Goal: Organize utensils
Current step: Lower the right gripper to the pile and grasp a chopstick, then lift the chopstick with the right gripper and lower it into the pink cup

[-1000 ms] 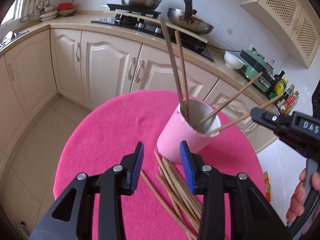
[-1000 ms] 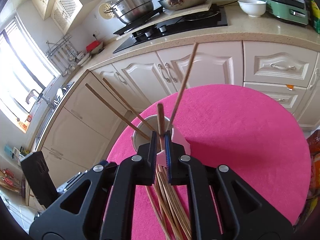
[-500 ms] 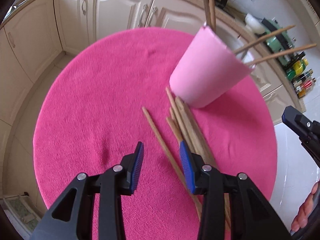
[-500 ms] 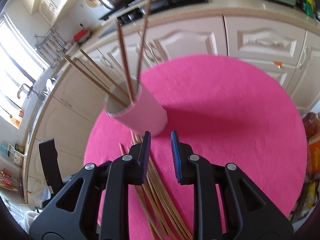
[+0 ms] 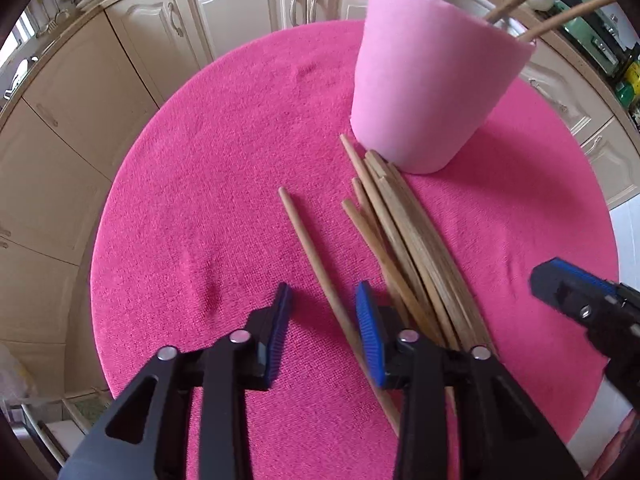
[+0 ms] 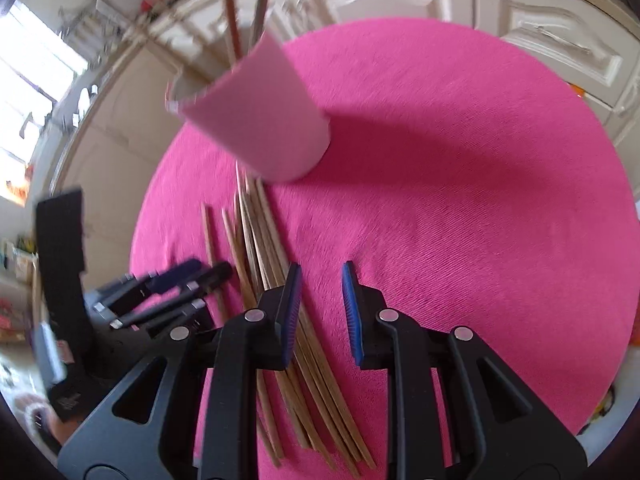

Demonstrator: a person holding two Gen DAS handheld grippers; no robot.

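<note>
Both grippers have dropped toward the loose chopsticks (image 5: 404, 236): the left gripper (image 5: 322, 312) is closing around one, while the right gripper (image 6: 318, 300), previously pinched, stands narrowly open and empty.

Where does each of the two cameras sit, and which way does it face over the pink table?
Left wrist: on the left gripper, facing steeply down at a lone chopstick between its closing jaws; the right gripper shows at right.
Right wrist: on the right gripper, open over bare pink cloth; the left gripper shows at left.
Shared: pink cup, chopstick pile.
</note>
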